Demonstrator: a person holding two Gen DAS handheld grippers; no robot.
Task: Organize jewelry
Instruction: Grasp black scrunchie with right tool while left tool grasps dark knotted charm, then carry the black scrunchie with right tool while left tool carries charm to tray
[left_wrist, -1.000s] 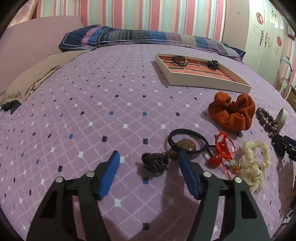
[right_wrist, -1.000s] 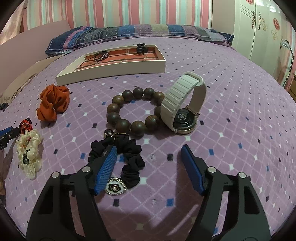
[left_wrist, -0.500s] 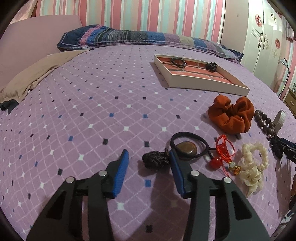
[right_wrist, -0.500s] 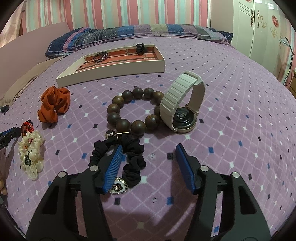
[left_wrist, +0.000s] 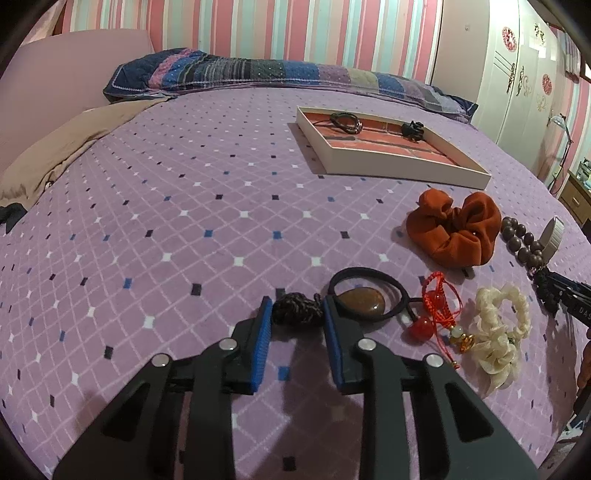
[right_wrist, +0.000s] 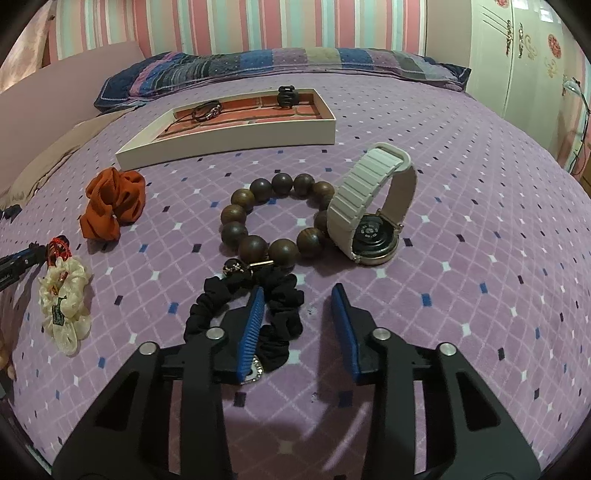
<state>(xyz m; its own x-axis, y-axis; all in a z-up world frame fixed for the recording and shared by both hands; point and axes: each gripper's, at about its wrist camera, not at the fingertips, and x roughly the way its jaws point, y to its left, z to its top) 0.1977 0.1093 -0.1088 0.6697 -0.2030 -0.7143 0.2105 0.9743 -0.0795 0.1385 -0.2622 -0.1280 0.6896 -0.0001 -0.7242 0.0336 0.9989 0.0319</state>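
Tray: white-rimmed brick-lined tray (left_wrist: 402, 170), two dark pieces stowed | Loose on purple bedspread (left_wrist: 207, 206): nine pieces | Left gripper (left_wrist: 297, 317): narrowed around dark braided knot (left_wrist: 297, 313), contact unclear | Right gripper (right_wrist: 301, 312): apart beside black fabric scrunchie (right_wrist: 275, 314) | Progress: judged early

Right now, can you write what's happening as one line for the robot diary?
left gripper: closing around dark braided knot | right gripper: open, one finger over black scrunchie | tray: two dark pieces inside

Purple diamond-patterned bedspread (left_wrist: 184, 206); orange scrunchie (left_wrist: 456, 233), cream scrunchie (left_wrist: 498, 332), dark brown bead bracelet (right_wrist: 273, 221), white-rimmed brick-print tray (right_wrist: 236, 142).
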